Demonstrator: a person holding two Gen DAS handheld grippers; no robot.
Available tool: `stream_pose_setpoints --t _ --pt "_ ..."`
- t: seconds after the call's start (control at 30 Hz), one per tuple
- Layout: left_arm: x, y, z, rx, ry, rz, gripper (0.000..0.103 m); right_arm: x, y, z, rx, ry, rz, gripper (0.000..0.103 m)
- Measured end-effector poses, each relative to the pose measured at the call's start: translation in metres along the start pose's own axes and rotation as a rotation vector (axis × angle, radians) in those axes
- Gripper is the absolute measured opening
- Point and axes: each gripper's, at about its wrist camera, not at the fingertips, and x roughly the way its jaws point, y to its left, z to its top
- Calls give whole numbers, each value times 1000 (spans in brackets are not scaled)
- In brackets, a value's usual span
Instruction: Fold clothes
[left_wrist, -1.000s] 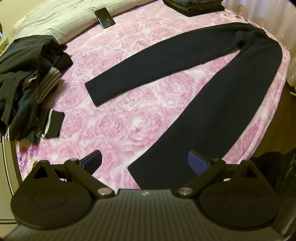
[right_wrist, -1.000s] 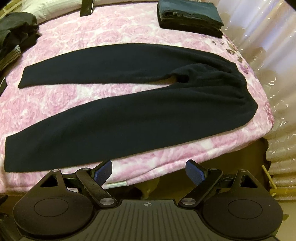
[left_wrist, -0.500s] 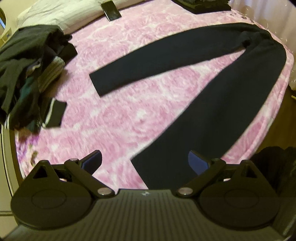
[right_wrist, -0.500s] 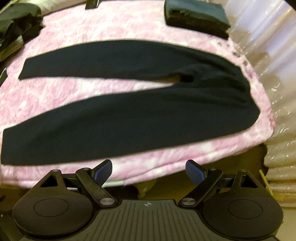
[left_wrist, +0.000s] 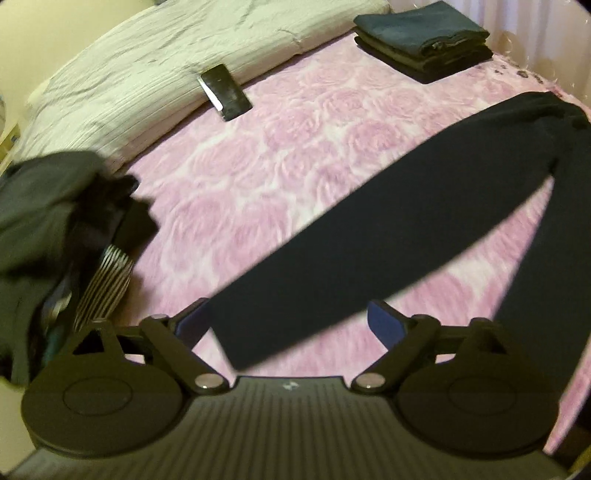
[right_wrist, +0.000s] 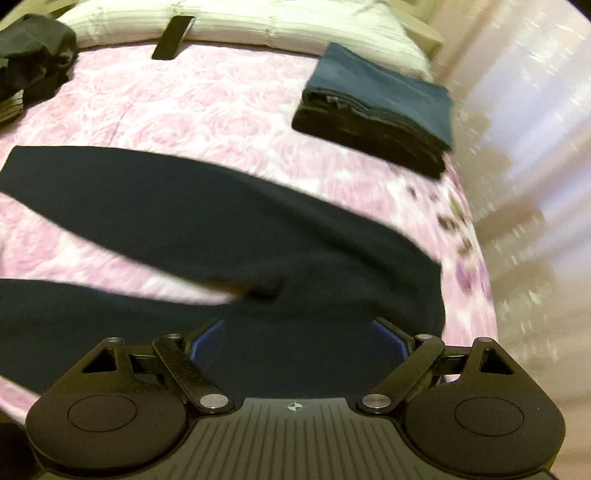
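The left gripper (left_wrist: 290, 319) hangs over the cuff end of one leg of the black trousers (left_wrist: 388, 236), its jaws having just been closing a little yet spread wide, the blue pads (left_wrist: 384, 321) either side of the cuff and not pressing it; whether the cloth lies below them or between them cannot be told. The right gripper (right_wrist: 299, 339) is likewise released, jaws wide, its pads (right_wrist: 208, 341) poised over the waist and seat of the same trousers (right_wrist: 229, 221), gripping nothing. The trousers lie flat on the pink rose-patterned bedspread (left_wrist: 280, 155), legs splayed in a narrow V from the waist, the fabric plain, dark and matte, smeared by motion blur in both views. Only the left view shows, left of the trousers' cuff, a heap of unfolded dark clothes (left_wrist: 55, 221) with a black-and-white striped piece (left_wrist: 105, 284) tucked in it; the right view catches just a corner of that heap (right_wrist: 33, 55). Beyond the trousers, towards the pale pillow (left_wrist: 147, 74), a dark phone (left_wrist: 225, 92) leans half on the pillow's edge. A folded stack of dark garments (right_wrist: 376, 107), bluish-grey on top, sits beyond the trousers' waist near the bed's far corner. Only the right view shows the shiny pale curtain (right_wrist: 535, 147) past the waist side of the bed.
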Motion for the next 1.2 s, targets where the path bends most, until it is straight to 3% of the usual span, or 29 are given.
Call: stream_pose_setpoints --t 0.07,0.27,0.43,0.57,0.6,0.73,1.03,1.2 --pt "35 -2 19 24 15 -3 84 38 -25 14 -44 6 47 49" --pt "147 2 41 215 152 -71 56 124 -73 45 -143 -7 86 48" --pt "209 15 39 360 283 -162 50 169 -89 55 -196 -3 98 48" --pt "231 31 46 376 348 -292 48 187 -96 55 -197 13 101 48" --pt "233 34 48 376 364 -319 46 191 -97 55 -197 18 102 48" --pt "227 32 50 421 386 -355 8 197 -106 56 -193 35 86 48" --pt "154 -15 27 538 241 -127 4 202 -151 61 -249 68 37 48" --pt "128 -43 13 554 227 -83 4 221 -172 62 -367 90 70 48"
